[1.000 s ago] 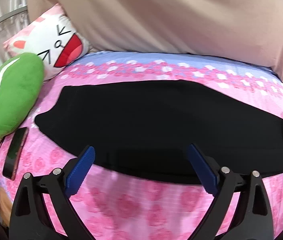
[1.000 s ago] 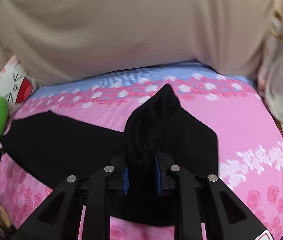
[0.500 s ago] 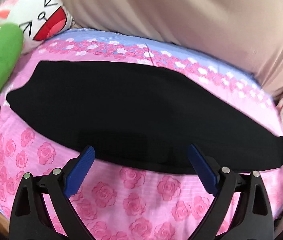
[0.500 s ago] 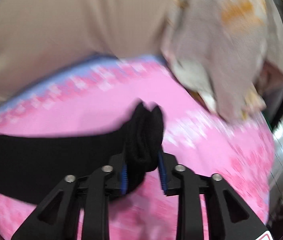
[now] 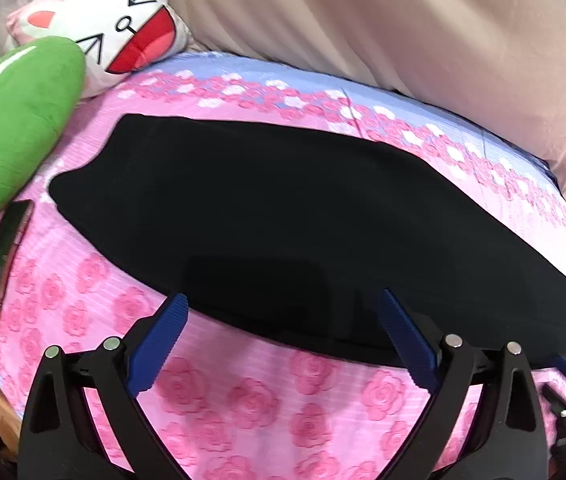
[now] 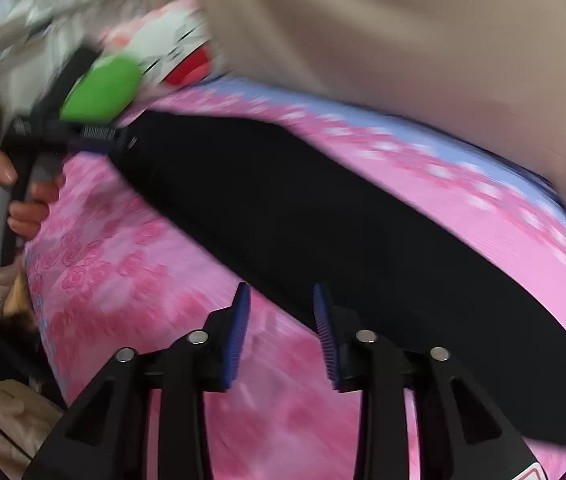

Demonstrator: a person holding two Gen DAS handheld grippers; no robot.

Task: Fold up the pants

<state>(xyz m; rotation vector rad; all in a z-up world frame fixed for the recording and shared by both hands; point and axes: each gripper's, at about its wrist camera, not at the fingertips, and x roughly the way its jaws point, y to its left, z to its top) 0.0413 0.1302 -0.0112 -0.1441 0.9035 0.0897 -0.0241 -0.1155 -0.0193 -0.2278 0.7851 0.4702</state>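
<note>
The black pants [image 5: 283, 224] lie flat in a long strip across the pink rose-print bed [image 5: 267, 408]. My left gripper [image 5: 283, 332] is wide open and empty, its blue pads just at the near edge of the pants. In the blurred right wrist view the pants [image 6: 323, 216] stretch from upper left to lower right. My right gripper [image 6: 283, 332] is open and empty, next to the pants' near edge. The left gripper [image 6: 83, 136] shows there at the far left end of the pants, held by a hand.
A green plush cushion [image 5: 15, 120] and a white cartoon-face pillow [image 5: 115, 28] sit at the bed's left end. A dark phone [image 5: 3, 260] lies near the left edge. A beige curtain [image 5: 403, 20] hangs behind the bed.
My right gripper has let go of the pants end and opened, and swung left to face along the bed. The pants now lie flat. The left gripper shifted slightly, still open.
</note>
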